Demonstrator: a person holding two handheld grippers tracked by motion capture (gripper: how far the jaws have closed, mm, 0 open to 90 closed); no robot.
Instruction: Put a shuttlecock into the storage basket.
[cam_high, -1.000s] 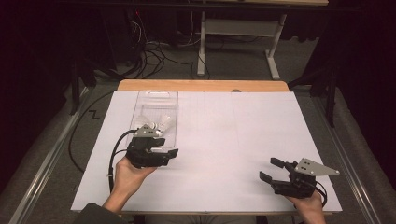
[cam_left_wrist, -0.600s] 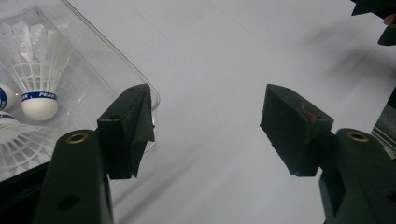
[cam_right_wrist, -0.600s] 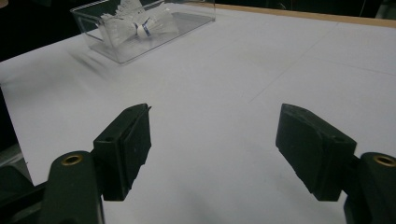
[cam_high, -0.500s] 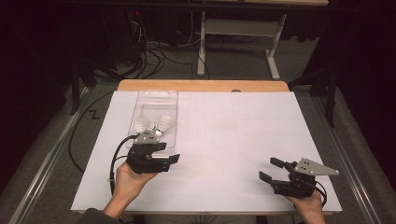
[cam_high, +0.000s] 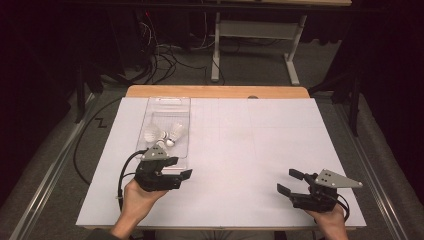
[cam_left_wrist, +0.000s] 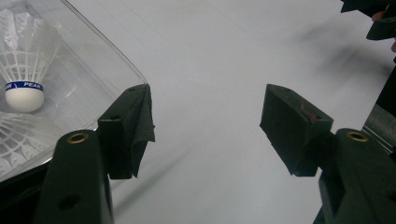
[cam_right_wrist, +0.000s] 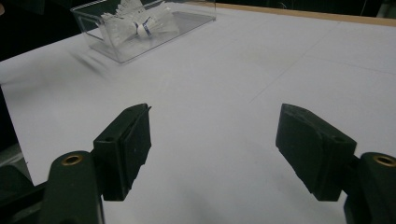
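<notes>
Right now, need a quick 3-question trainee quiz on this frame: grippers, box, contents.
1. True or false: the left gripper has its jaws shut on a shuttlecock.
2. What lies inside the clear box? A) shuttlecocks B) tennis balls C) pens
3. Fill in: the right gripper rests over bare white table, with its jaws ____.

Key:
1. False. Its jaws stand open with nothing between them, just beside the box's near end.
2. A. Two white shuttlecocks lie in it; the left gripper view shows a cork tip with a blue band.
3. Open, with nothing between them.
</notes>
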